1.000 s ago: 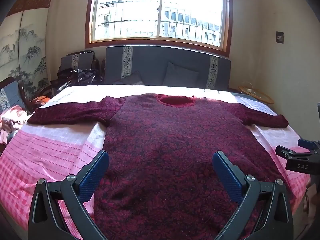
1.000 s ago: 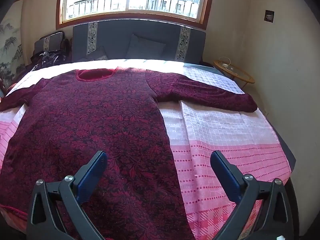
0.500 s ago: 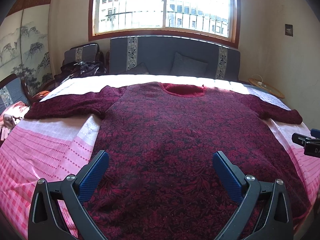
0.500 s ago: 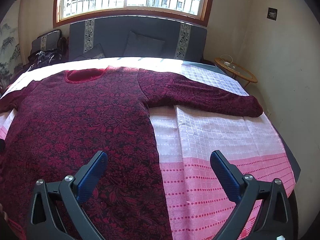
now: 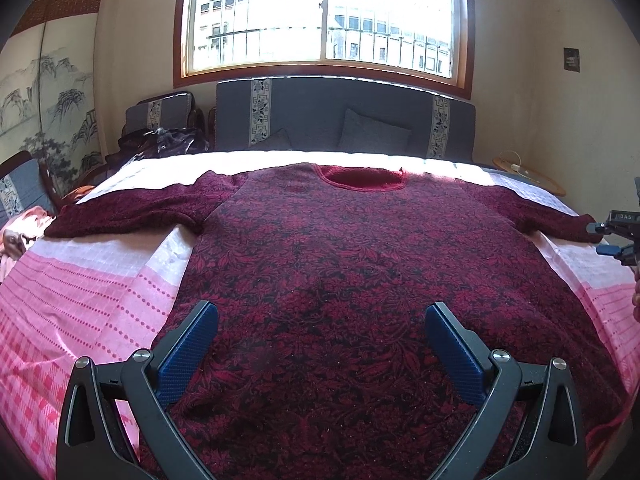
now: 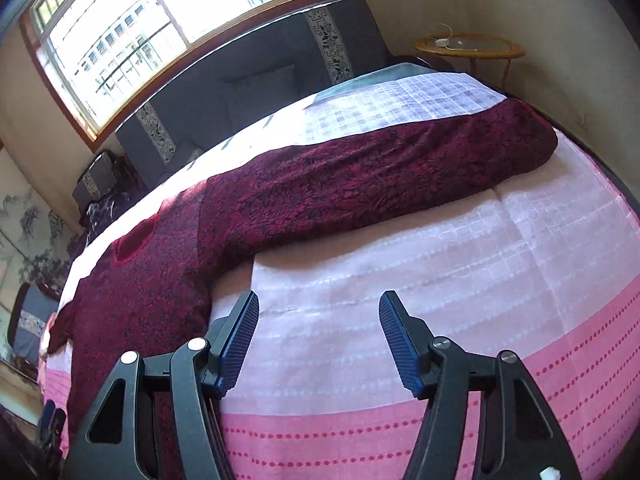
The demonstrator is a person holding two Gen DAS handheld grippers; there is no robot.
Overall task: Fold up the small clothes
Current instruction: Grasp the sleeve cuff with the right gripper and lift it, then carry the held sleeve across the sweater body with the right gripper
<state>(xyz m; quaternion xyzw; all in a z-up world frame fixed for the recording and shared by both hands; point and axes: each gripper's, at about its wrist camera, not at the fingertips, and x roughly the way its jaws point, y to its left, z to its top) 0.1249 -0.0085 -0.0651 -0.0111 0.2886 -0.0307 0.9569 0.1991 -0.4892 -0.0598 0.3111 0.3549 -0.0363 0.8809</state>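
A dark red patterned sweater [image 5: 340,264] lies flat on the bed, front up, both sleeves spread out sideways. My left gripper [image 5: 322,328] hovers open over its lower body, nothing between the fingers. In the right wrist view the right sleeve [image 6: 380,176] runs across the pink bedspread [image 6: 440,280]. My right gripper [image 6: 318,320] is tilted over the bare bedspread below that sleeve; its jaws are closing with nothing between them. The right gripper [image 5: 614,236] also shows at the right edge of the left wrist view, close to the sleeve cuff.
A grey headboard [image 5: 344,120] with cushions stands under the window. A round wicker side table [image 6: 468,46] sits at the bed's far right corner. Piled clothes [image 5: 164,142] lie on a chair at the far left. Pink cloth [image 5: 20,232] lies at the bed's left edge.
My right gripper swung right, off the sweater's body to the bedspread under the right sleeve, rolled over, and narrowed its jaws. The left gripper sank slightly and stayed open.
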